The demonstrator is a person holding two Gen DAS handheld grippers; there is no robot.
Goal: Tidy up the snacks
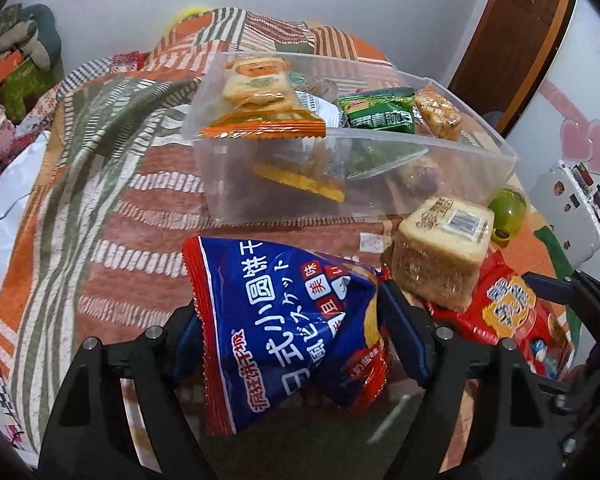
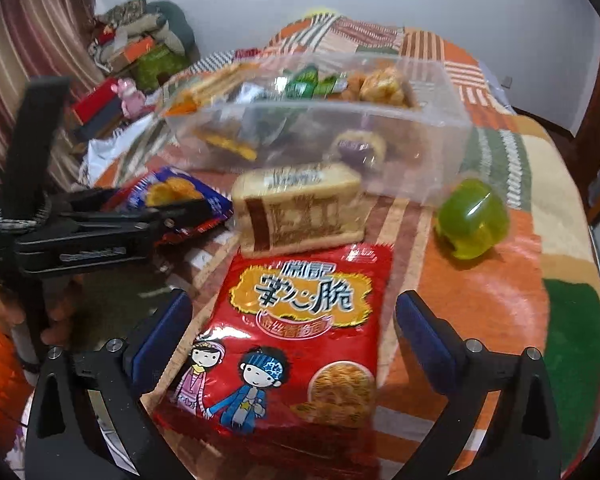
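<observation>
My left gripper has its fingers clamped on the blue biscuit bag, pinched across the lower body and held off the surface, which is covered in a patterned cloth. The bag looks light, puffy and crinkly; the film is slick, so I'd keep the grip on the body and not on the sealed edge. The contents are probably brittle, so I won't squeeze hard.

Ahead sits the clear plastic bin, already holding several snacks: an orange cracker pack hanging over the near rim, a green pack, and others I can't make out. Looks like the drop target. It has thin walls and probably slides if bumped.

Right of the blue bag, a wrapped bread block stands just in front of the bin. It's soft and squashy, so I'd take it by the two flat sides, gently.

Touching or overlapping its near edge is the red snack bag, flat on the surface. My right gripper hovers over it with fingers spread wide on either side, not touching as far as I can tell. The flat, slippery film is hard to pick; best to pinch across the width so it bunches up.

Far right, a green translucent capsule sits alone on the surface. It's hard and rounded, so it may roll or squirt out.
</observation>
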